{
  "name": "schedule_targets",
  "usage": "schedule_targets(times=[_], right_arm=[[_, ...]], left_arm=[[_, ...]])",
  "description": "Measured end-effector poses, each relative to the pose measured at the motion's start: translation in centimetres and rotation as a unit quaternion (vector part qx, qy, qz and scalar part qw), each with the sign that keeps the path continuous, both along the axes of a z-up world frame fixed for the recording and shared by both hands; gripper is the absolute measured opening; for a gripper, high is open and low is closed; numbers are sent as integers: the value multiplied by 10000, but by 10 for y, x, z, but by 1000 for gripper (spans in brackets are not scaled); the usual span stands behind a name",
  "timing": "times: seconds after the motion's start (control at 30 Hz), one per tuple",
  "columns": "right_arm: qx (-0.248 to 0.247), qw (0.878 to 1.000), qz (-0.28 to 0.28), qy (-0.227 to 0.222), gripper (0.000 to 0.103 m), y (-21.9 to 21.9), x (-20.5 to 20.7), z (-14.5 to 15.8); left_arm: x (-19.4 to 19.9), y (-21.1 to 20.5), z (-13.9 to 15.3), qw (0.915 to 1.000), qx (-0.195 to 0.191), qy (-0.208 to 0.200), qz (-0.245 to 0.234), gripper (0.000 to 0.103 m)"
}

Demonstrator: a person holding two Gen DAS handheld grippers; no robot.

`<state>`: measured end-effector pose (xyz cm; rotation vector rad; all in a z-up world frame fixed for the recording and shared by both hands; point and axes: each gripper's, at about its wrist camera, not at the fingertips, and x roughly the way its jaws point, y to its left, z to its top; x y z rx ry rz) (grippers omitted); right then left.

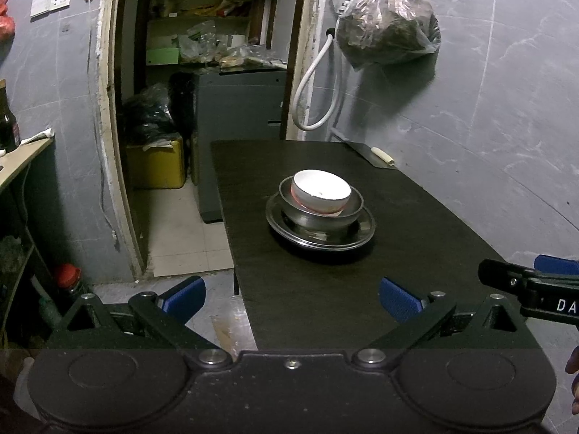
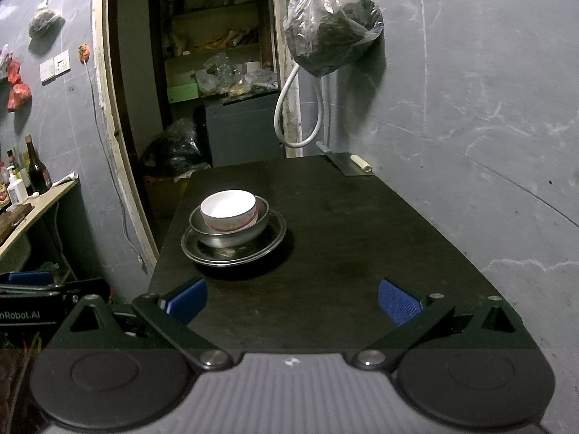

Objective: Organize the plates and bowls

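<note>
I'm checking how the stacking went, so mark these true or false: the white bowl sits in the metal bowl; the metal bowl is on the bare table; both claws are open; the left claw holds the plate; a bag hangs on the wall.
1. White bowl sits in the metal bowl: true.
2. Metal bowl on bare table: false, it stands on the plate.
3. Both claws open: true, left claw, right claw.
4. Left claw holds plate: false, it is empty.
5. Bag hangs on wall: true.

glossy white bowl (image 1: 321, 192), dull metal plate (image 1: 320, 229)
</note>
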<state>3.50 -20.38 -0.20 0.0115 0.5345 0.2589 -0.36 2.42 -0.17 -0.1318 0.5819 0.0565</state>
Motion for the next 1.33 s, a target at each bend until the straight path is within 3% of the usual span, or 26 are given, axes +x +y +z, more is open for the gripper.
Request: schedule_targets(times=[1.33], right_arm=[[95, 9998, -173, 17, 103, -25, -2, -3]], left_arm=[[5, -16, -1, 9997, 36, -48, -251, 102]])
